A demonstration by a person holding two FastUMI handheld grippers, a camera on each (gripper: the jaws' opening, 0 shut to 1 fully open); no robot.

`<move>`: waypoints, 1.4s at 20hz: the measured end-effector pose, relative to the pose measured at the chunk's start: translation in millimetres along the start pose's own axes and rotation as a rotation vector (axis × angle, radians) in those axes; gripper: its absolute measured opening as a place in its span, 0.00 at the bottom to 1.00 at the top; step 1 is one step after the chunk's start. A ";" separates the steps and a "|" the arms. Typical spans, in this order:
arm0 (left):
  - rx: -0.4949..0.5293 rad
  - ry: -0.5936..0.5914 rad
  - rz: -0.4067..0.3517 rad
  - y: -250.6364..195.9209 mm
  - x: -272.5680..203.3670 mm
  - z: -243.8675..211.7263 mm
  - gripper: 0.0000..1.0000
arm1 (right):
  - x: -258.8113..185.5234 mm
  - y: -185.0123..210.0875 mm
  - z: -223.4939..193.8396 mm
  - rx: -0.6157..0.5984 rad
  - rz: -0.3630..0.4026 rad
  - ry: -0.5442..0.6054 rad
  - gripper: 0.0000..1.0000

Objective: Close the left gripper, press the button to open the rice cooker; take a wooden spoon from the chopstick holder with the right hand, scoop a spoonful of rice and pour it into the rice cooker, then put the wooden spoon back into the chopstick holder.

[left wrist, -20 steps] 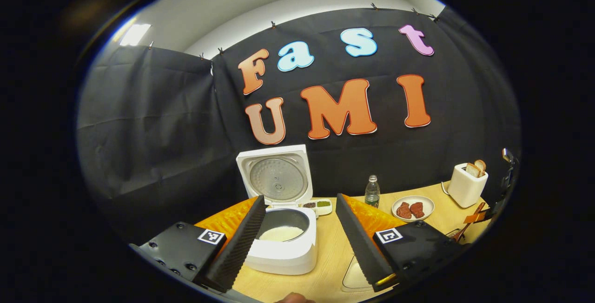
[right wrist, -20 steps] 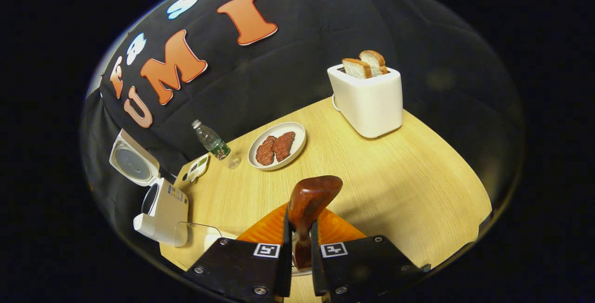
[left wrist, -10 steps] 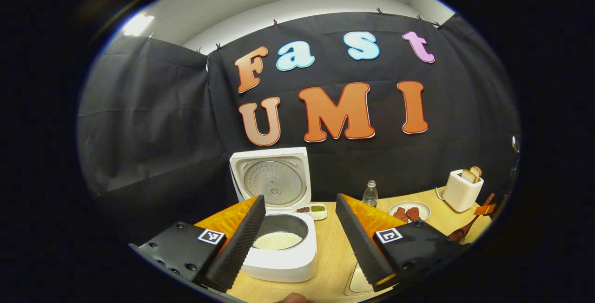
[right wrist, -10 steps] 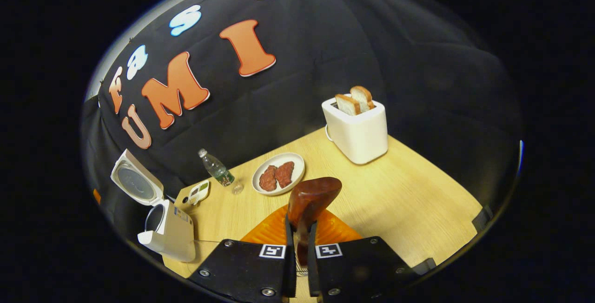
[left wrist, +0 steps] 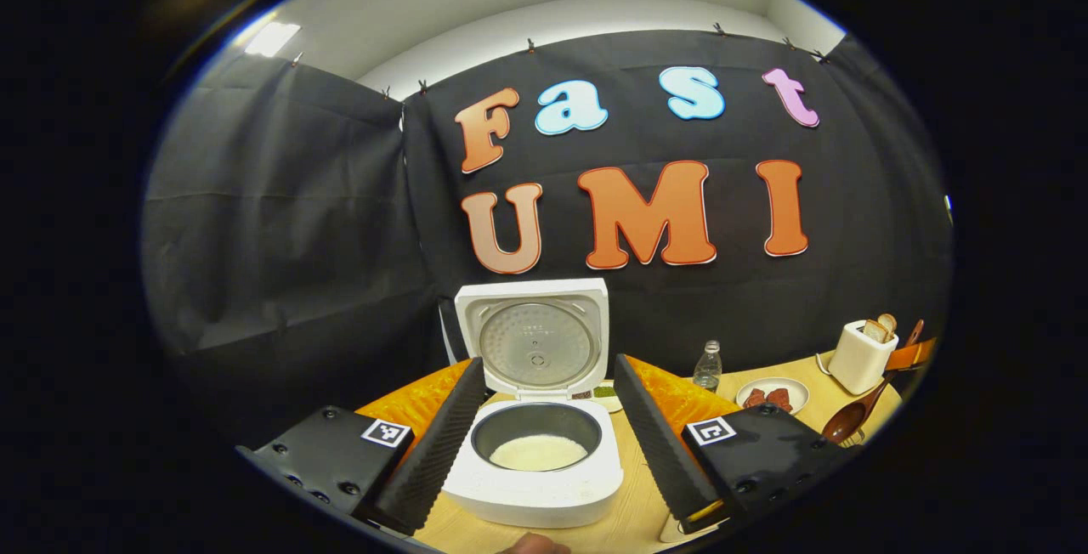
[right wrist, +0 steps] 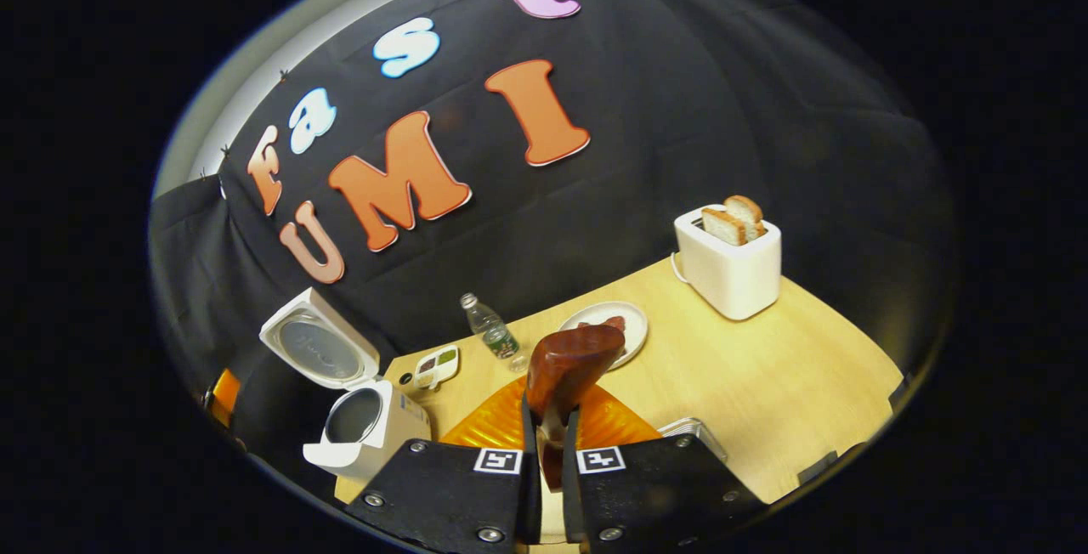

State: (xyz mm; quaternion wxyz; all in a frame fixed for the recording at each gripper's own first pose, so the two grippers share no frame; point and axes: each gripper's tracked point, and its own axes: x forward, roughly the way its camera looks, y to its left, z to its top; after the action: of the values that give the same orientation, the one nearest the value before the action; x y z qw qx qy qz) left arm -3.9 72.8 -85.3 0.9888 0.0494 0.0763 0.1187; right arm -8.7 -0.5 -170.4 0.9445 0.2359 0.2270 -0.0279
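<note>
The white rice cooker [left wrist: 544,477] stands open, its lid [left wrist: 531,337] upright, with white rice in the dark pot [left wrist: 537,452]. My left gripper [left wrist: 548,363] is open, and the cooker is framed between its two black fingers [left wrist: 438,443], a little way ahead. My right gripper [right wrist: 548,418] is shut on the handle of the dark wooden spoon [right wrist: 569,358], whose bowl sticks up above the fingers. The left gripper view has the spoon [left wrist: 850,420] at the far right over the table. In the right gripper view the rice cooker [right wrist: 365,422] is at lower left.
On the wooden table [right wrist: 765,367] are a white toaster [right wrist: 729,269] with two bread slices, a plate of meat [right wrist: 625,320], a water bottle [right wrist: 490,333] and a small seasoning dish [right wrist: 435,364]. A pale container rim [right wrist: 693,428] lies beside my right gripper.
The left gripper view has shifted so the cooker now sits centred between the open fingers. The right gripper, still holding the spoon, has risen and drawn back from the table.
</note>
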 end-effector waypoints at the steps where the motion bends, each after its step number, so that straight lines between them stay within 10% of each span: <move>1: -0.009 0.007 0.005 6.2 2.5 -2.4 1.00 | 2.2 8.7 -9.4 -0.015 0.010 0.015 0.09; 19: 0.020 0.133 0.073 66.9 18.2 -49.5 1.00 | 52.6 16.0 -127.0 -0.580 -0.153 0.019 0.10; 28: 0.057 0.151 0.056 76.0 26.6 -55.8 1.00 | 62.7 41.2 -160.9 -0.576 -0.120 0.053 0.10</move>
State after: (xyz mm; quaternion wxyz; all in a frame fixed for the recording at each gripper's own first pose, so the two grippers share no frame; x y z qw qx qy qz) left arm -4.7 157.2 -135.1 0.9746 0.0708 0.1527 0.1474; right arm -12.8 113.1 -306.7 0.9630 -0.0551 0.2636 -0.0121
